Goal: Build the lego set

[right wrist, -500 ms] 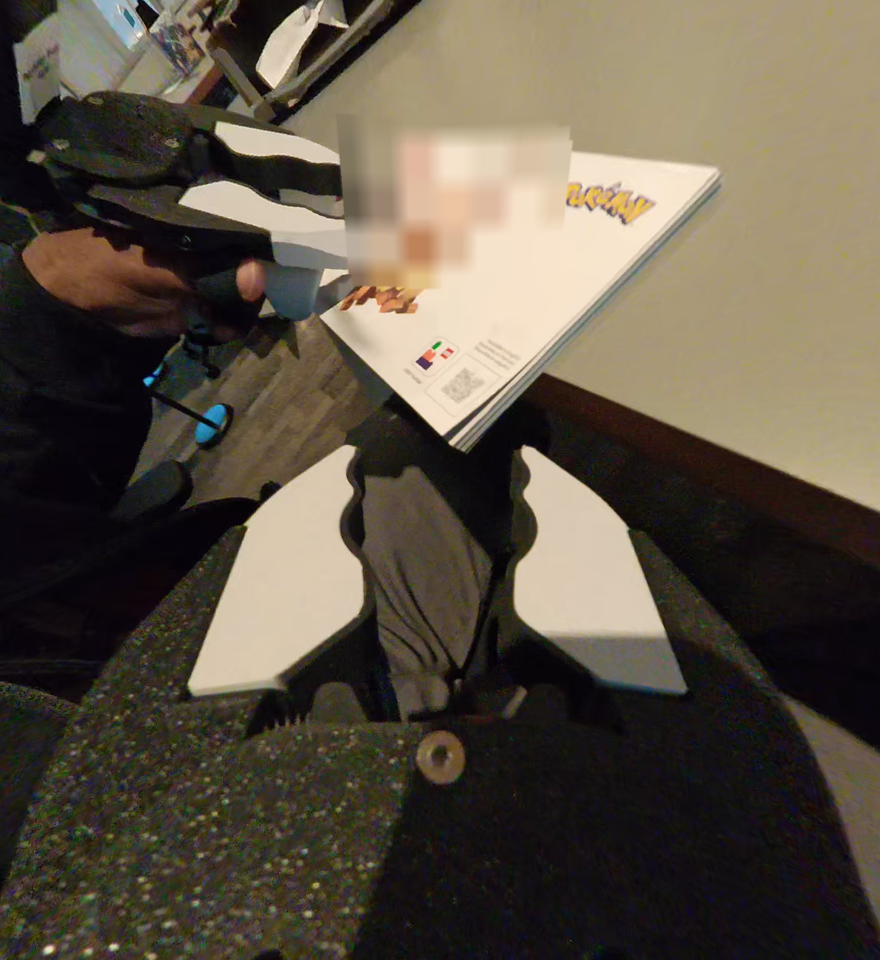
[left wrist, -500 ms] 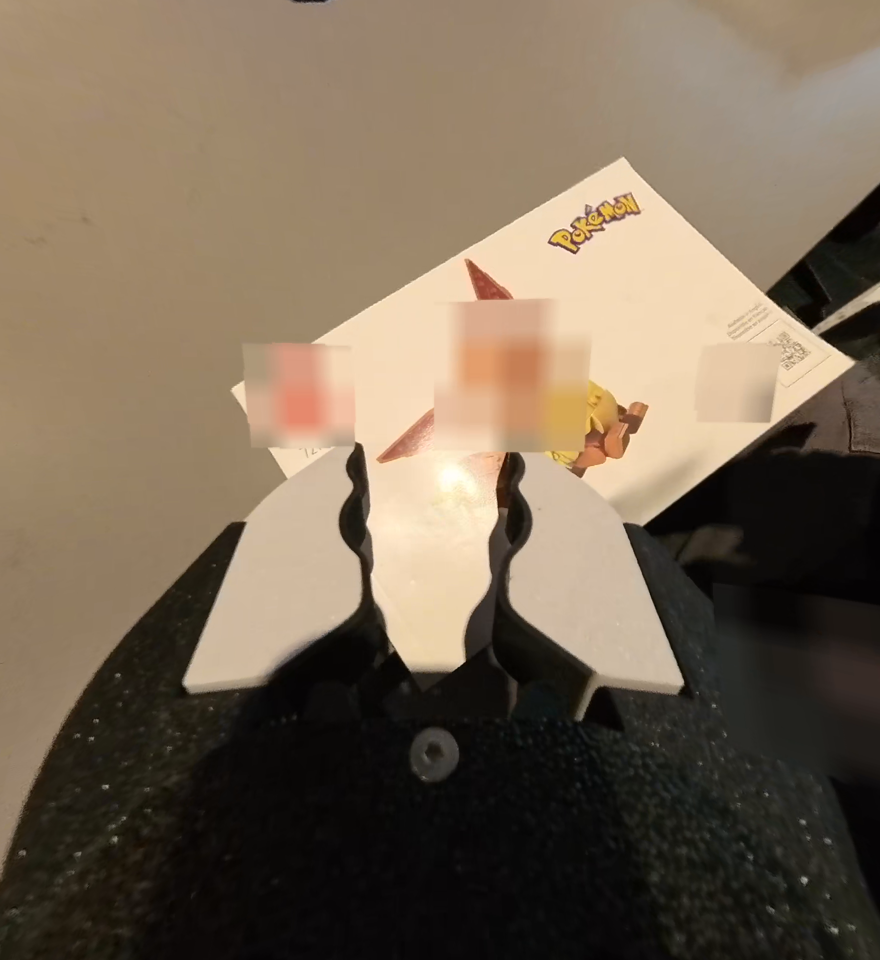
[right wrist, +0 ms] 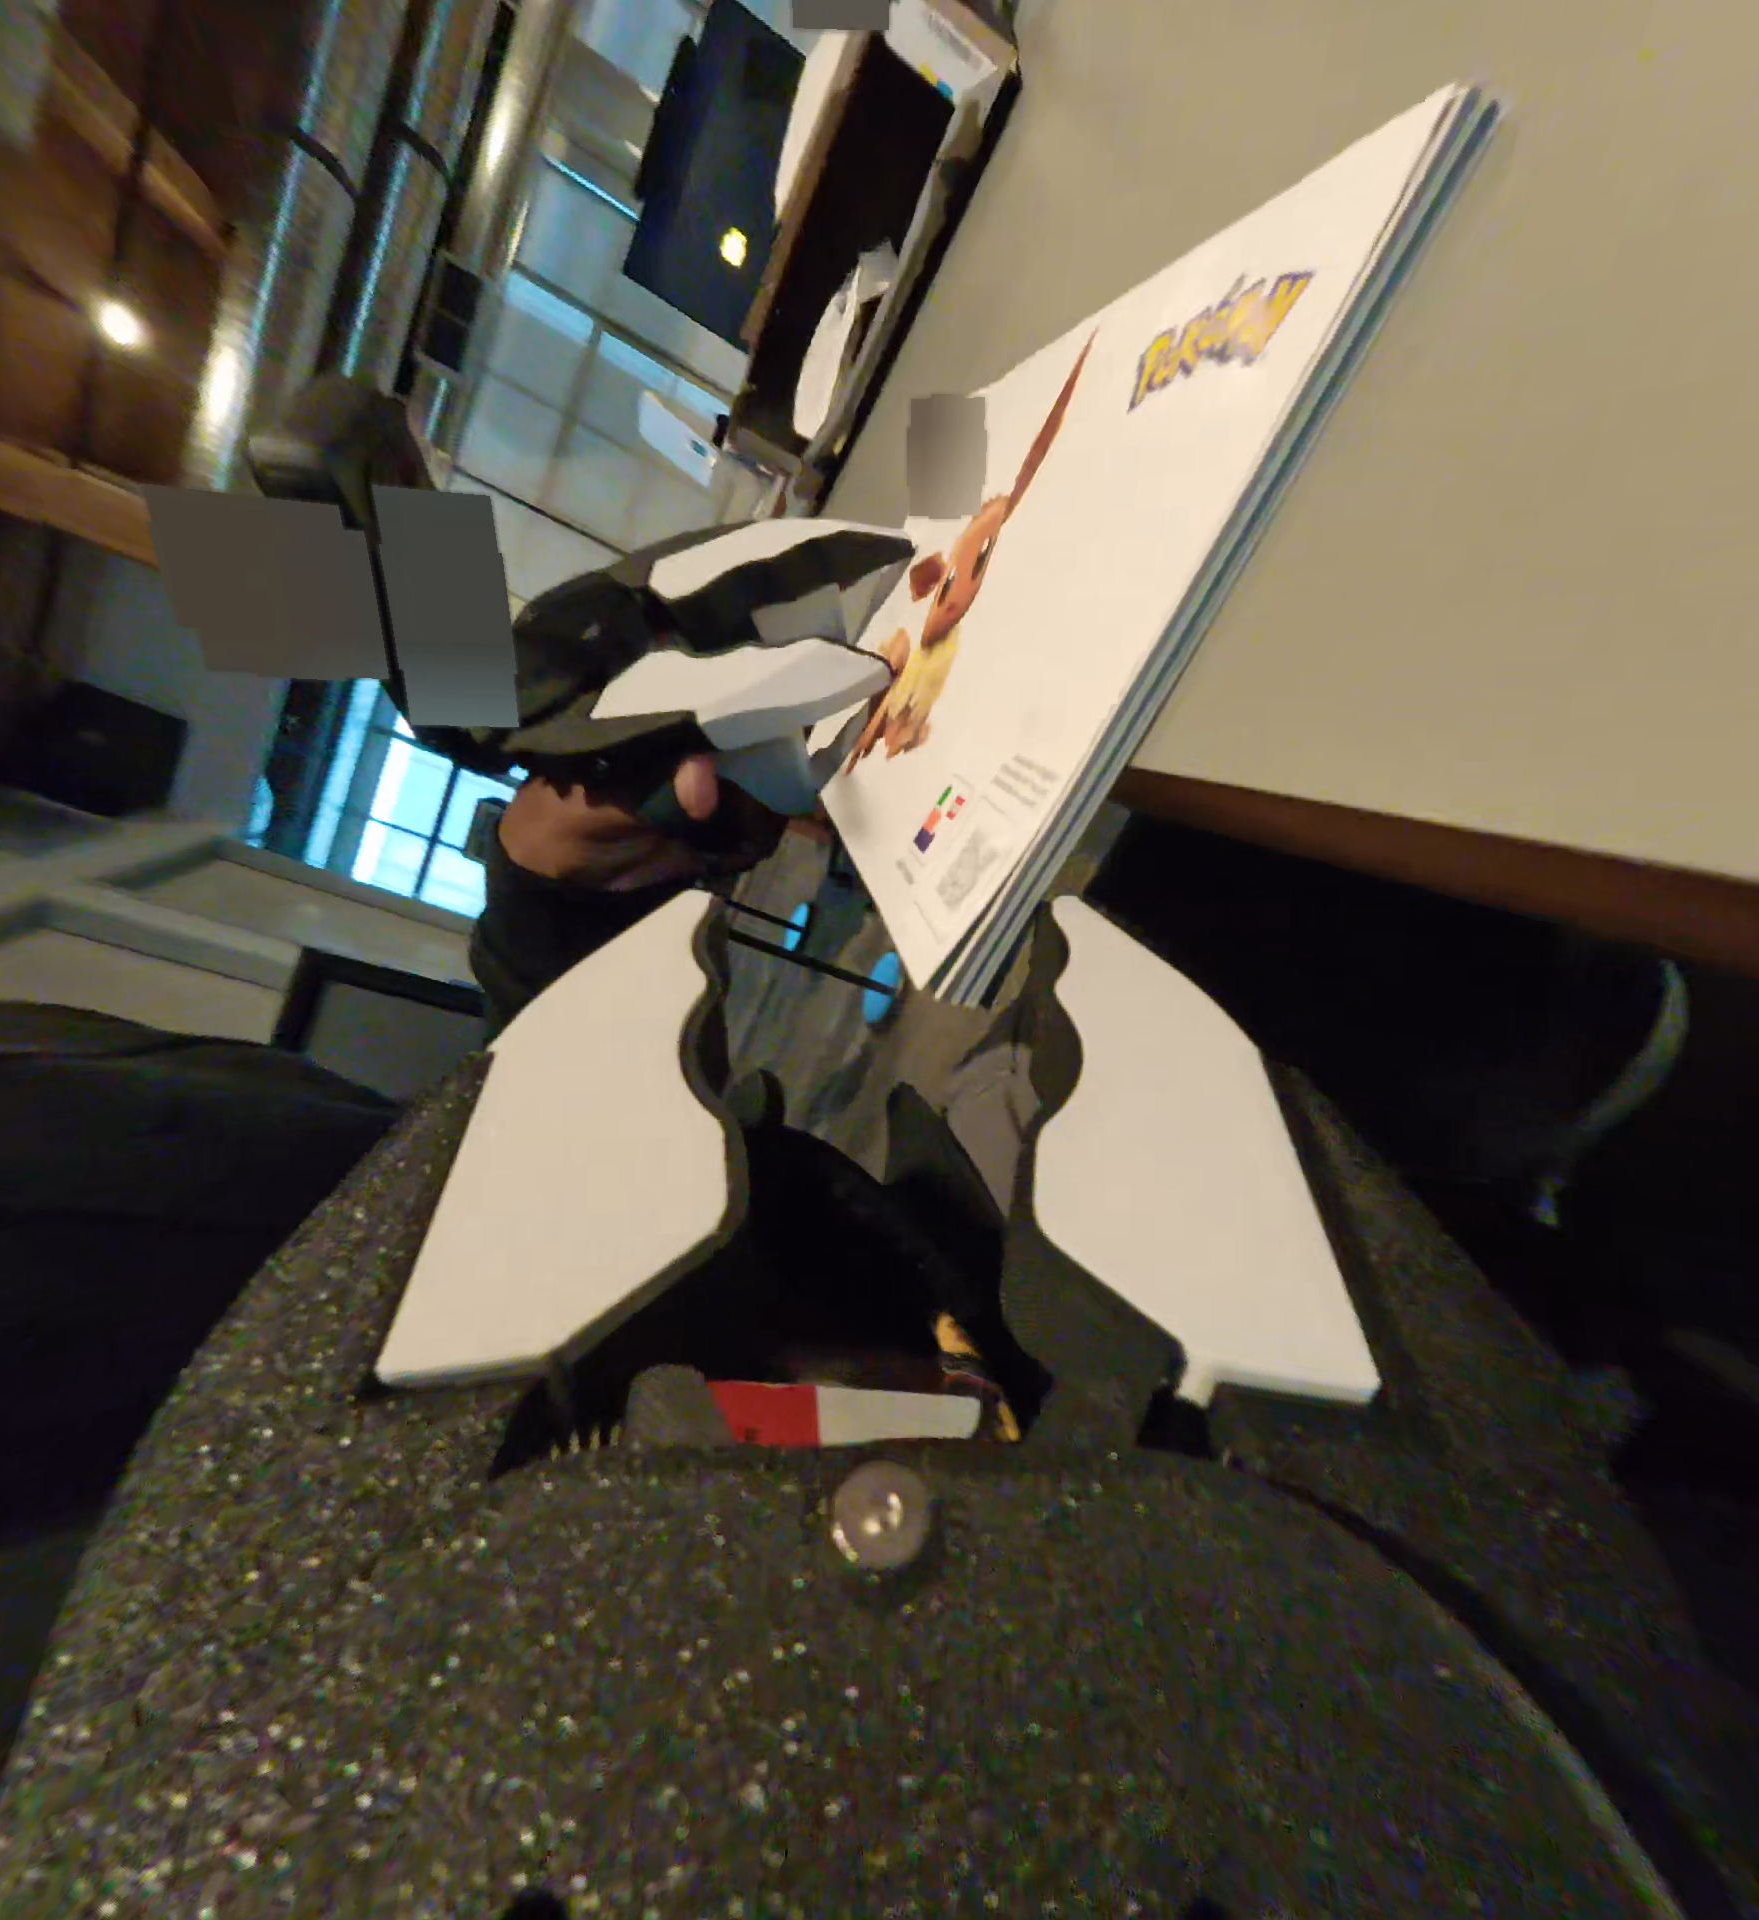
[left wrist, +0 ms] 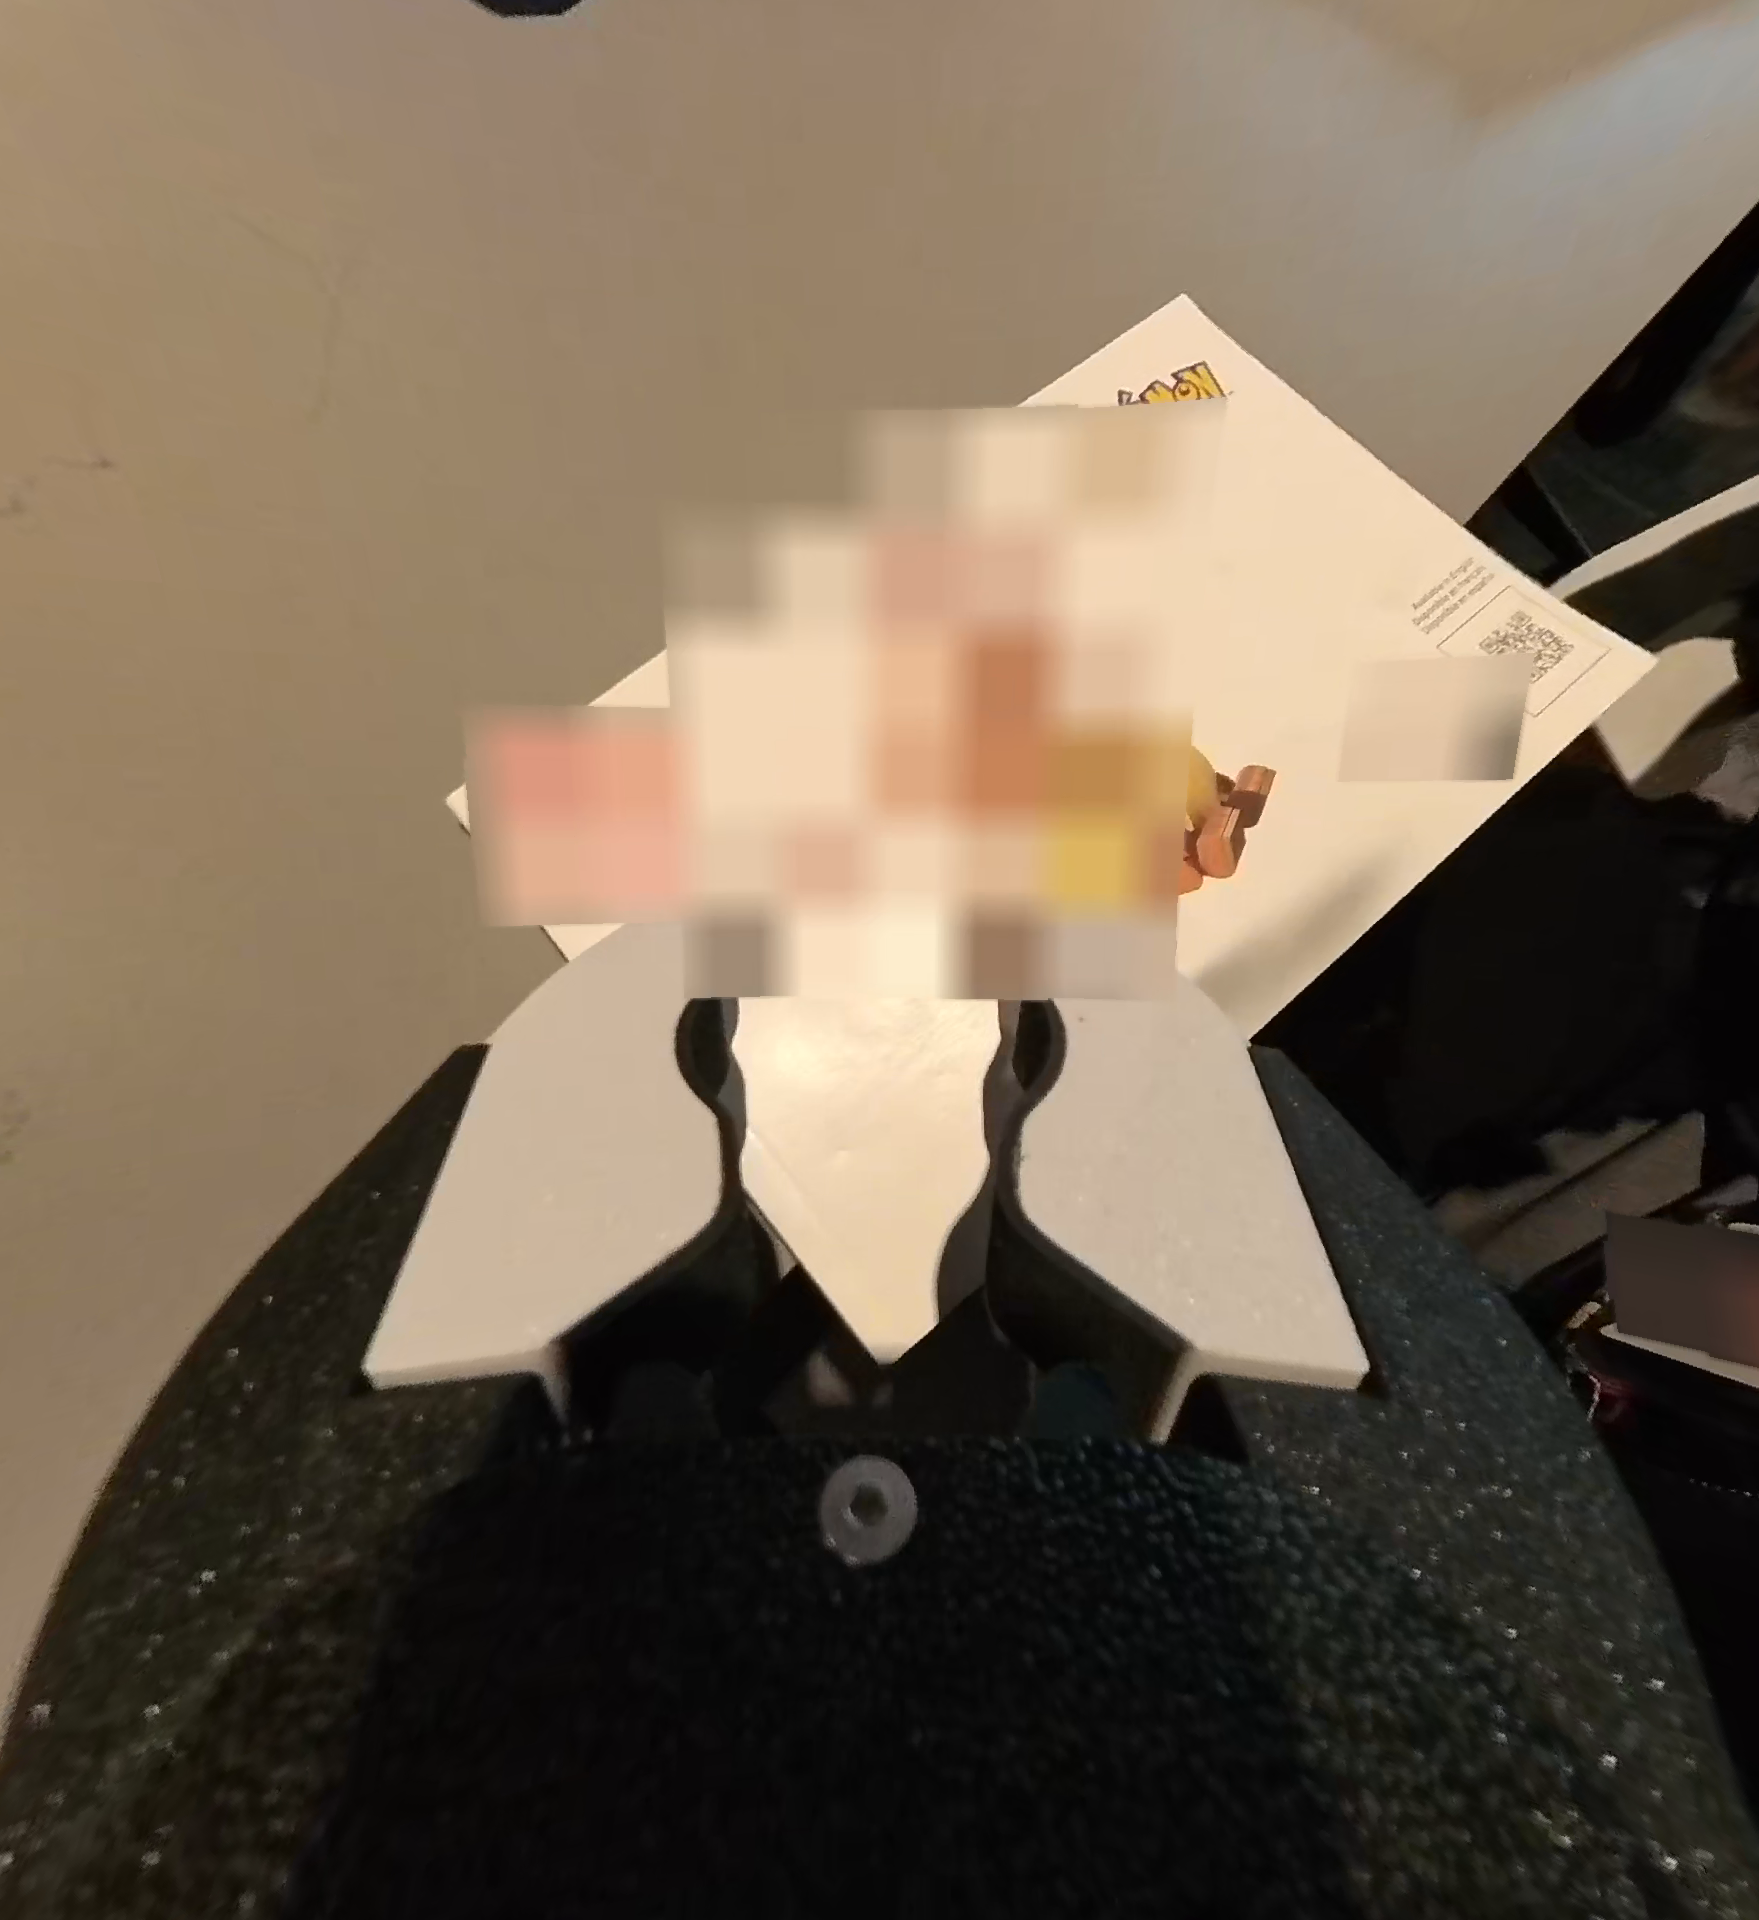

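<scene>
A white instruction booklet [left wrist: 1322,831] with a brown and yellow figure printed on its cover lies tilted over the beige table [left wrist: 231,520]. In the right wrist view the booklet [right wrist: 1166,623] leans up off the table [right wrist: 1581,468] and past its brown edge. My left gripper [left wrist: 864,1023] is open and lies over the booklet's near corner, which shows between the fingers. It also shows in the right wrist view [right wrist: 880,613], with its tips against the cover. My right gripper [right wrist: 880,935] is open. The booklet's lower corner sits at its tips, by the right finger.
A hand [right wrist: 626,831] holds the left gripper. The brown table edge [right wrist: 1477,842] runs to the right, with dark space below it. A dark box [right wrist: 854,208] stands at the table's far end. The right gripper's fingers [left wrist: 1675,717] show at the right.
The booklet now tilts up more steeply. My right gripper has swung upward and closed in on the booklet's lower corner. My left gripper stays over the other corner.
</scene>
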